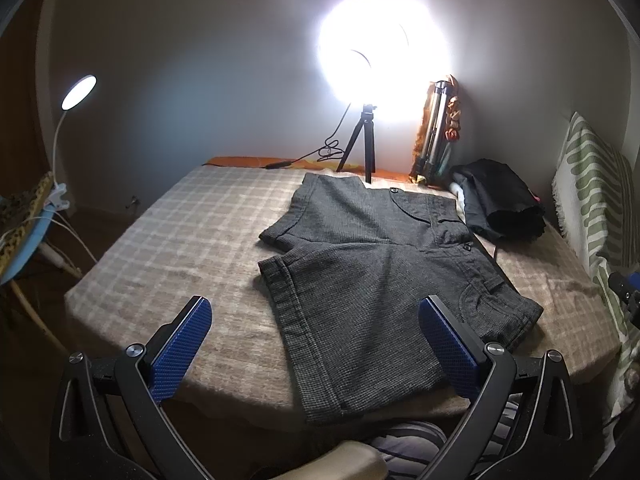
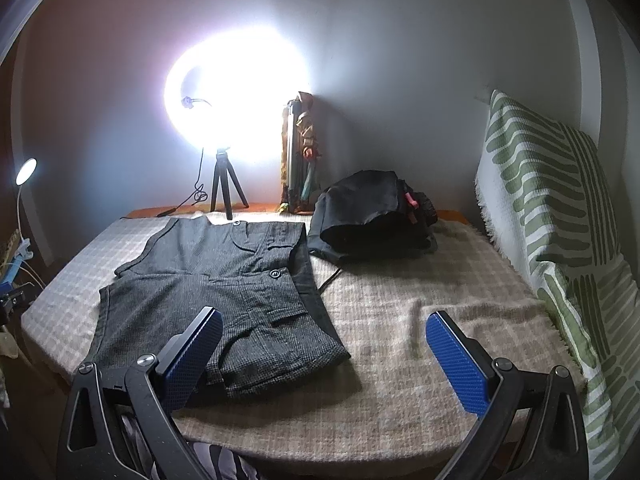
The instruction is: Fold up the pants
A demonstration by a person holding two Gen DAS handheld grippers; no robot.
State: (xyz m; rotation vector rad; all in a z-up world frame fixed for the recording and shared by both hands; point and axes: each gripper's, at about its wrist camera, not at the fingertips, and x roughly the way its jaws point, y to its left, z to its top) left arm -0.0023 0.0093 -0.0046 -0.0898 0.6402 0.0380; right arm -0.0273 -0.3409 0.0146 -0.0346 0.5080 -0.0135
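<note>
Both your grippers, left (image 1: 315, 338) and right (image 2: 324, 354), hung wide open and empty over the shorts (image 1: 368, 276) lying flat on the blanket (image 1: 188, 240), so folding looked unstarted; next you needed an edge grip.

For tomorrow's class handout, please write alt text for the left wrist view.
Grey shorts lie flat and unfolded on a checked blanket, with the open left tool hovering at their near edge, holding nothing. Behind are a bright ring light on a tripod and a dark folded garment.
</note>
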